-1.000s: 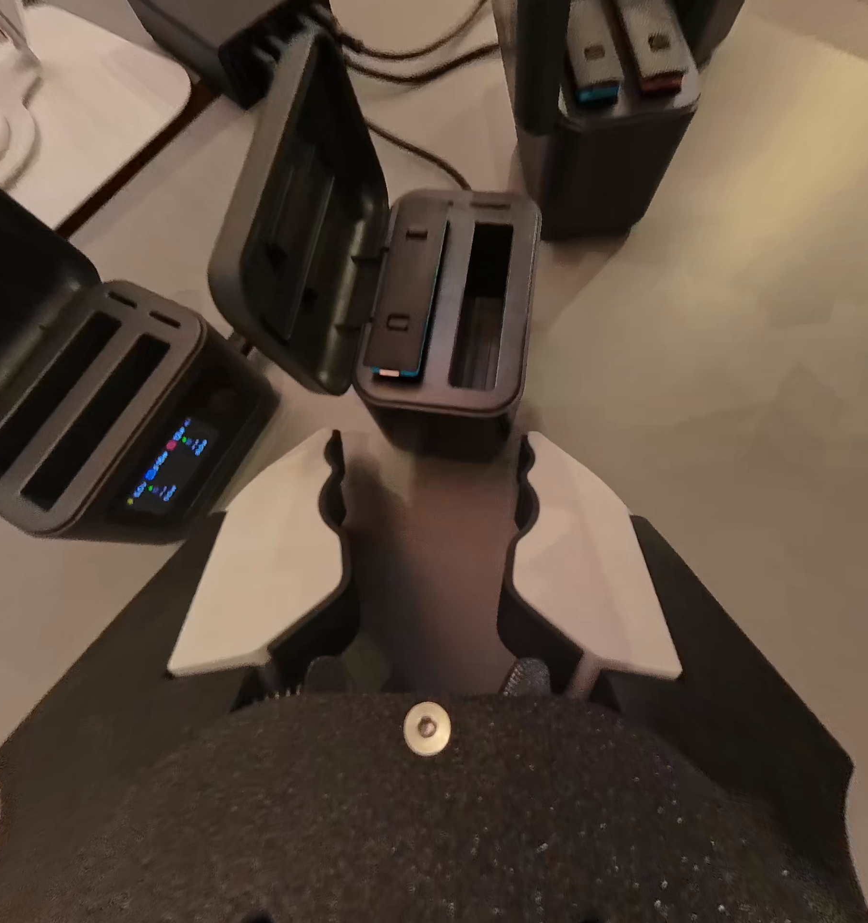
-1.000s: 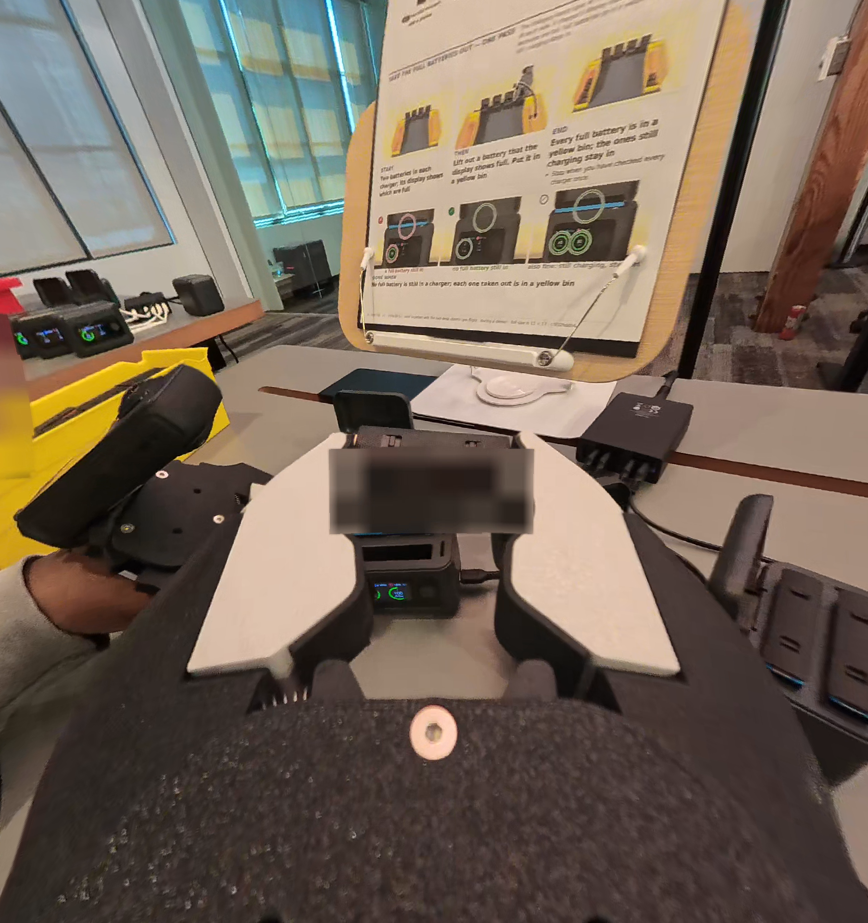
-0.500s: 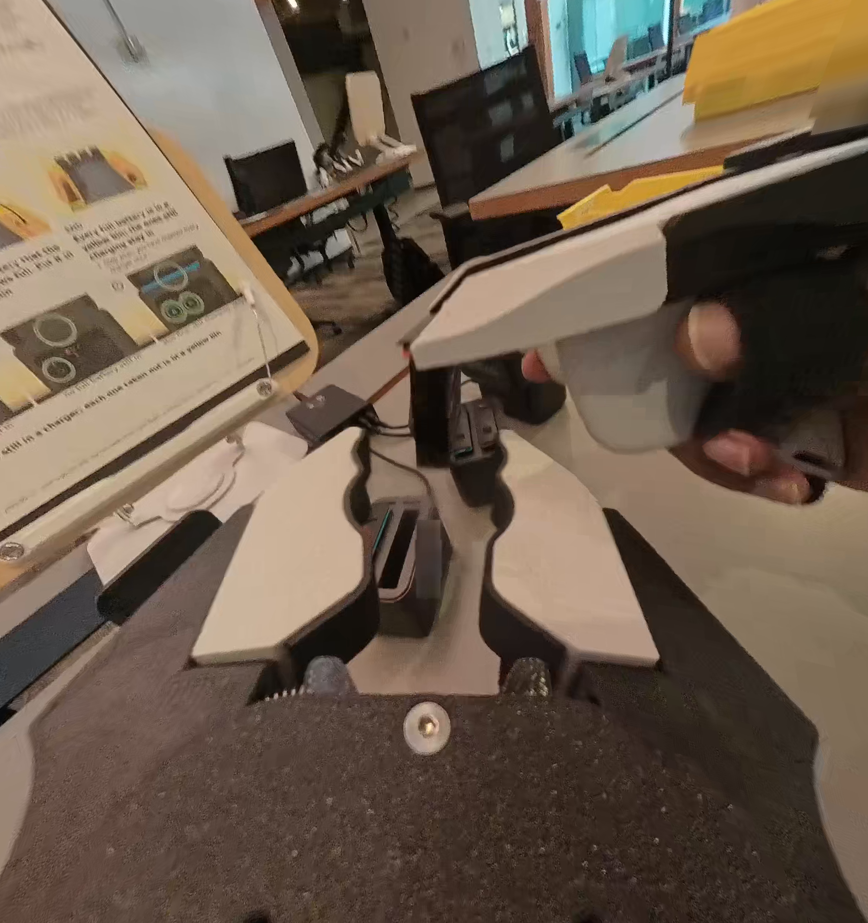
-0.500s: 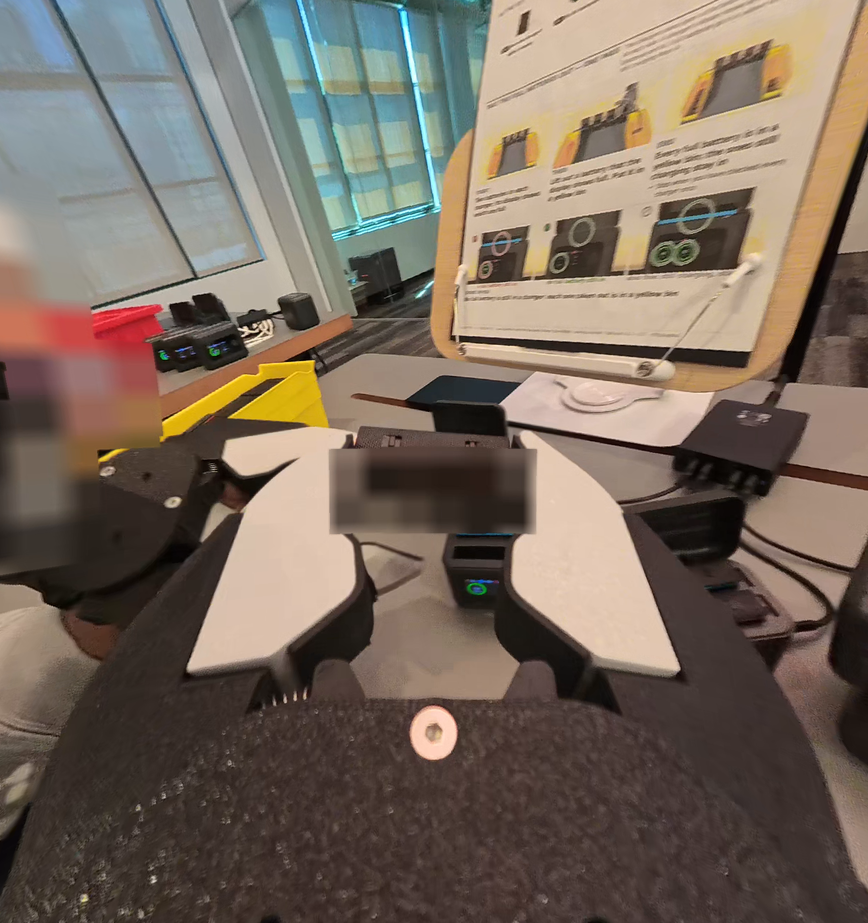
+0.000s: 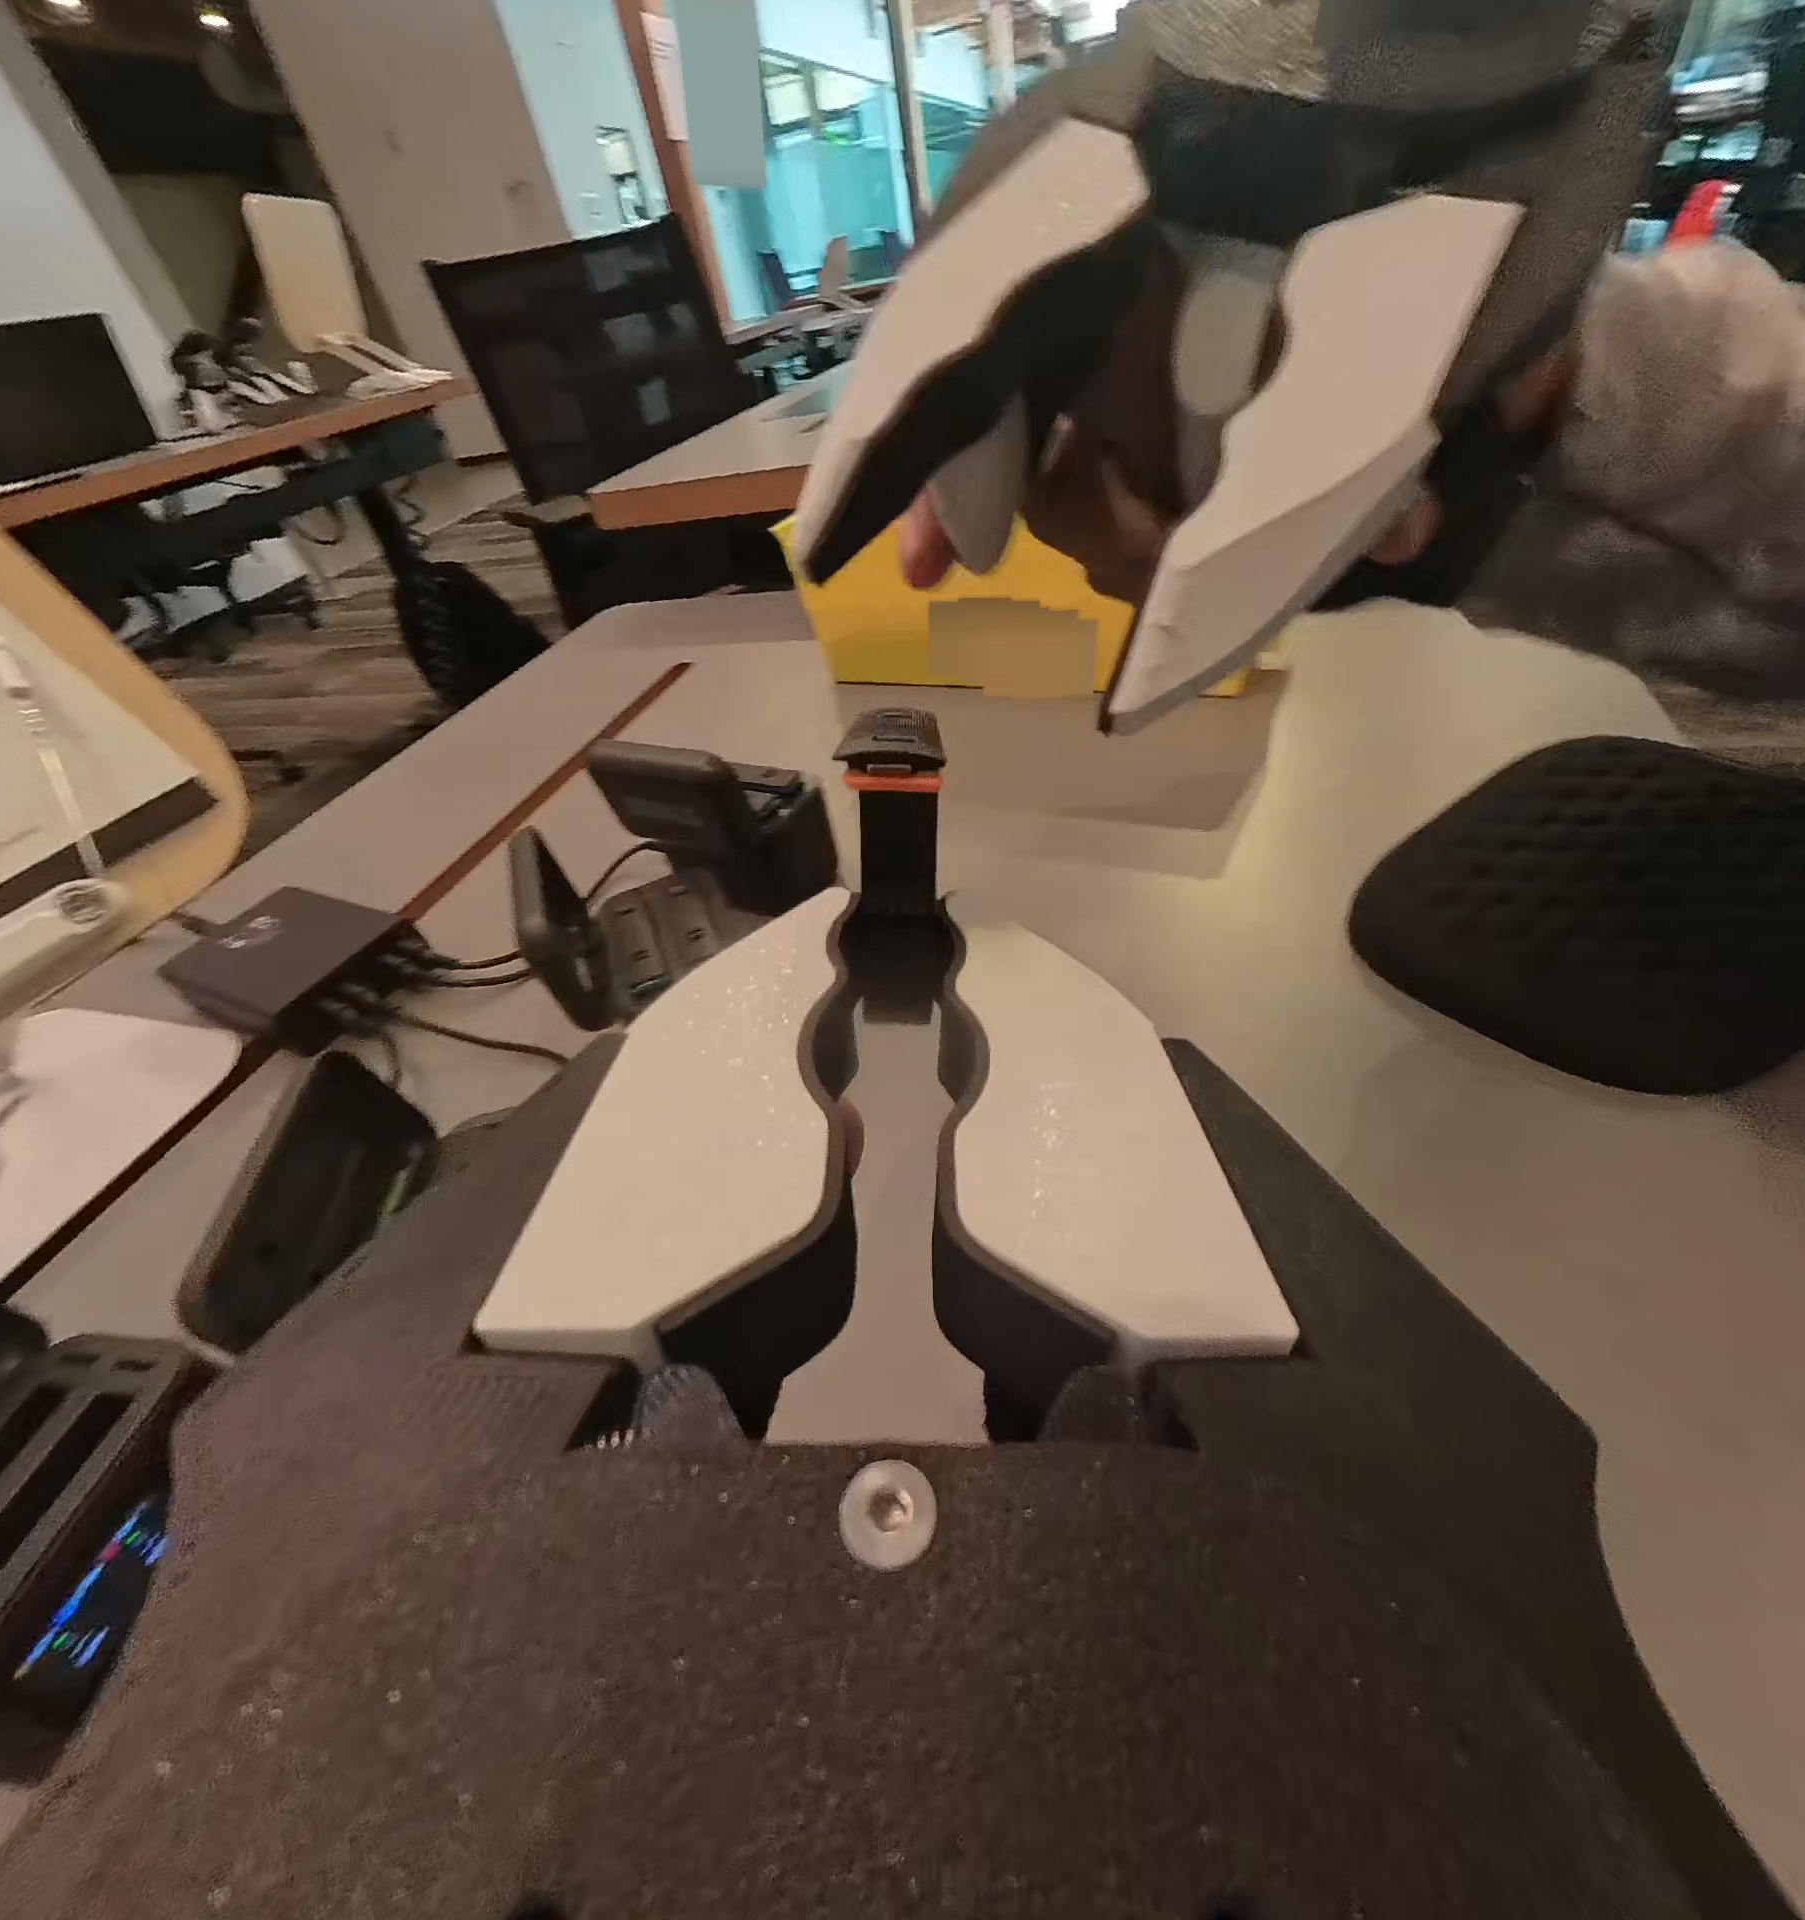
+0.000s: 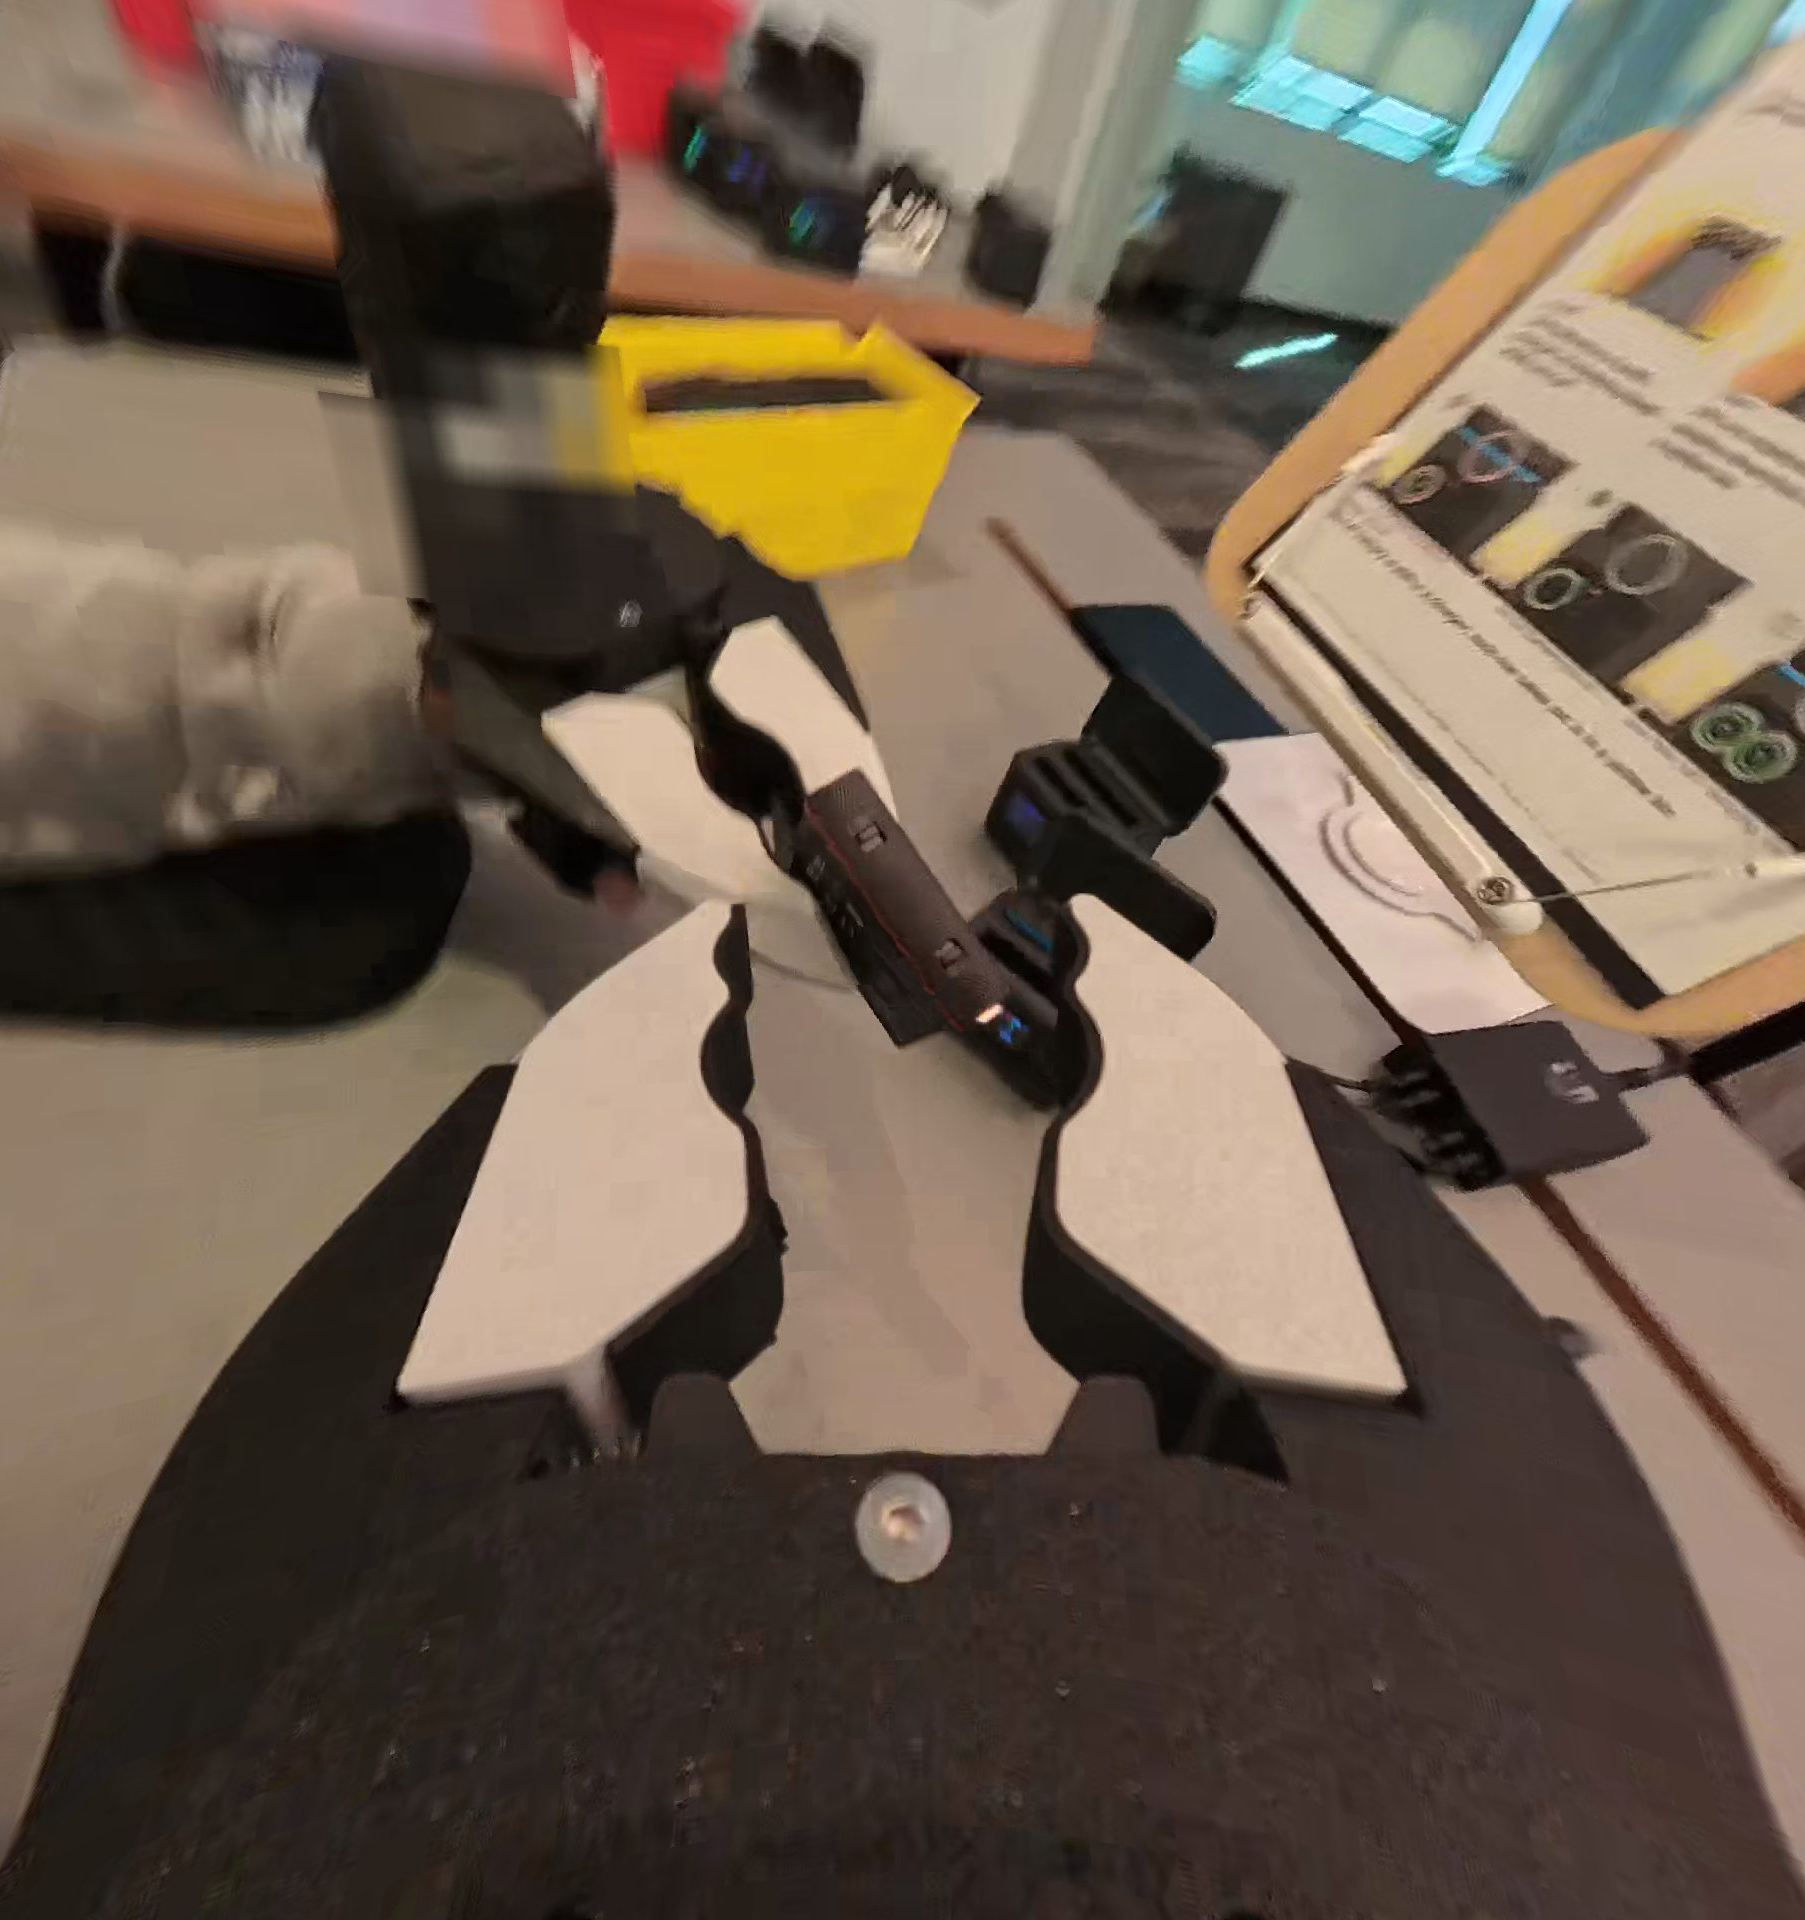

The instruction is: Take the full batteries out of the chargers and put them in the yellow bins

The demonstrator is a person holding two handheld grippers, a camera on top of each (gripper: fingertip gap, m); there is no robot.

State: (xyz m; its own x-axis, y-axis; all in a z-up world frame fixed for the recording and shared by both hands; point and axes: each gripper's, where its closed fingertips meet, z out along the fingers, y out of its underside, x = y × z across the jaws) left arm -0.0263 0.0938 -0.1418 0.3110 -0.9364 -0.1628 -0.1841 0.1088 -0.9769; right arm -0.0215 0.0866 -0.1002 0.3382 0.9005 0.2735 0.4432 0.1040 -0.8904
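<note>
Gripping a black battery (image 5: 893, 831) at its base, the left gripper (image 5: 893, 920) is clamped tight. Right gripper (image 6: 903, 925) — fingers spread, holding nothing — hovers above the table (image 5: 1397, 1195), yellow bin (image 6: 804, 457) beyond.

Printed text and pictures borne by instruction sheet (image 6: 1646, 540) on wooden board, blurred; small pale logo seen on black power hub (image 6: 1532, 1101); charger display (image 5: 87, 1600) glyphs unreadable.

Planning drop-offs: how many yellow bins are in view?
2. The right-side yellow bin stands behind the open right gripper; the left-side yellow bin stands behind the left gripper, which grips a battery. Others may be out of view.
</note>
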